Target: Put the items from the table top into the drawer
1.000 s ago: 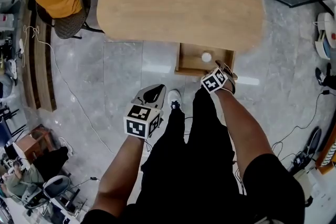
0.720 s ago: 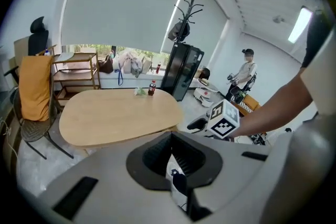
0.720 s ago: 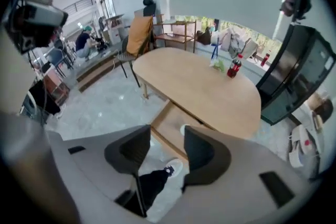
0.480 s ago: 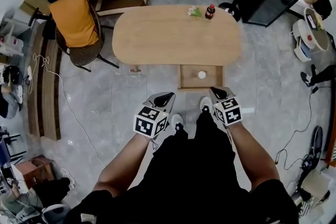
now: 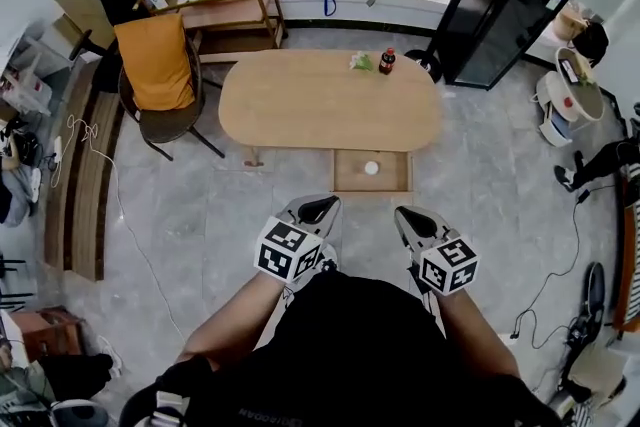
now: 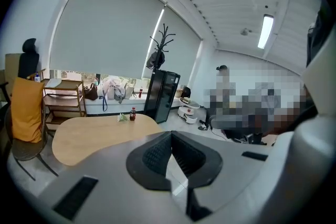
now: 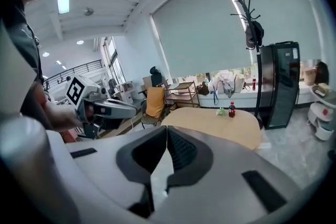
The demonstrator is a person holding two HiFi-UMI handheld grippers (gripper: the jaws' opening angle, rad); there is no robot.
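A small red-labelled bottle [image 5: 386, 62] and a green-and-white item [image 5: 361, 62] stand side by side at the far edge of the oval wooden table [image 5: 300, 110]. Under the table's near edge the drawer [image 5: 350, 173] is pulled out, with a white round item [image 5: 371, 168] inside. My left gripper [image 5: 321, 206] and right gripper [image 5: 406, 214] hover over the floor in front of the drawer, both shut and empty. The bottle [image 7: 231, 109] and green item [image 7: 221, 111] show far beyond the right gripper [image 7: 167, 128]. The left gripper [image 6: 170, 134] also sees the bottle [image 6: 132, 114].
A chair with an orange cushion [image 5: 158, 75] stands left of the table, with a wooden shelf unit [image 5: 215, 0] behind it. A black cabinet [image 5: 500, 15] stands at the back right. Cables [image 5: 100, 185] trail over the floor on both sides.
Both grippers have risen and drawn back from the drawer as the view lifted. The right gripper, which was at the drawer, now hangs shut in front of it.
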